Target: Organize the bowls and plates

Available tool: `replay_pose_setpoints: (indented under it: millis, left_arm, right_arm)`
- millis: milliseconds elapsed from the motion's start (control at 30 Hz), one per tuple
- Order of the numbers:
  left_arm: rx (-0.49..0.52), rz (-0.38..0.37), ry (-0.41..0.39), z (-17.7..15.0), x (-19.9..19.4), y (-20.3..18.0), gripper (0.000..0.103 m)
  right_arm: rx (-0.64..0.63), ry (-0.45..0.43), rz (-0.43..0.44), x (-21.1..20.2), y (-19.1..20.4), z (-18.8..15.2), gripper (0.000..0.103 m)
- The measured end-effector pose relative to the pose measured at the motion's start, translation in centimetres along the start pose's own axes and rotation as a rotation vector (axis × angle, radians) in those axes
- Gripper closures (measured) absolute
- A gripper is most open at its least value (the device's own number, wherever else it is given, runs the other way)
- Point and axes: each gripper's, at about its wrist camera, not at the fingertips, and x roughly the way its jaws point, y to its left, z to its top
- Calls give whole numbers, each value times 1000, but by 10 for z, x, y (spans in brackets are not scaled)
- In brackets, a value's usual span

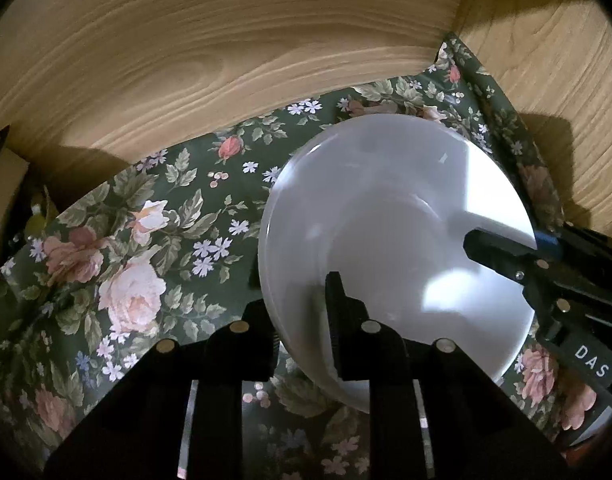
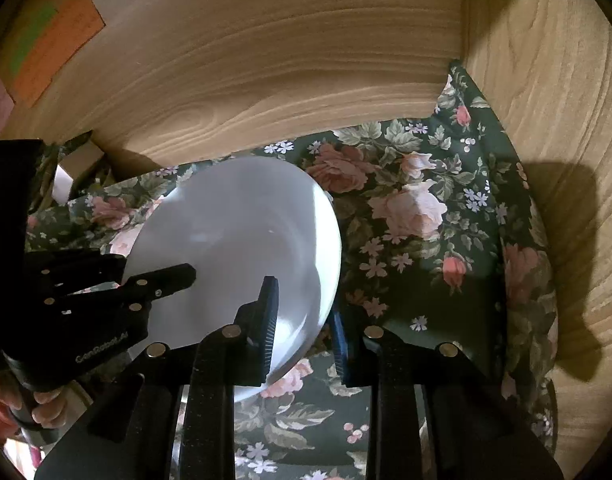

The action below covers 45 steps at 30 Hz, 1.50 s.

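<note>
From the left wrist camera, the left tongs [image 1: 297, 296] straddle the near rim of a white plate [image 1: 386, 216], one finger inside it and one outside; whether they press the rim I cannot tell. The plate lies on a floral cloth [image 1: 137, 248] inside a wooden cabinet [image 1: 225, 48]. The right tongs [image 1: 502, 248] reach over its right edge.

From the right wrist camera, the right tongs [image 2: 301, 316] likewise straddle the plate's [image 2: 233, 224] rim, grip unclear. The left tongs [image 2: 161, 280] enter from the left.
</note>
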Motion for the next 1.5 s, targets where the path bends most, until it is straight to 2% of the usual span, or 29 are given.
replay_pose_setpoints:
  millis: [200,733,1500]
  left_arm:
    - [14,23,-54,-10,-28,-3,83]
    - [-47,55,-200,-49,-112,6,83]
    - [-176,126,-312,-141,-195,51,83]
  right_arm:
    - [4,-49,12,-18,8,-1,81]
    - [-68,-174,57,-75,55,-11,81]
    - [-209,-221,158,-105,139,-44,81]
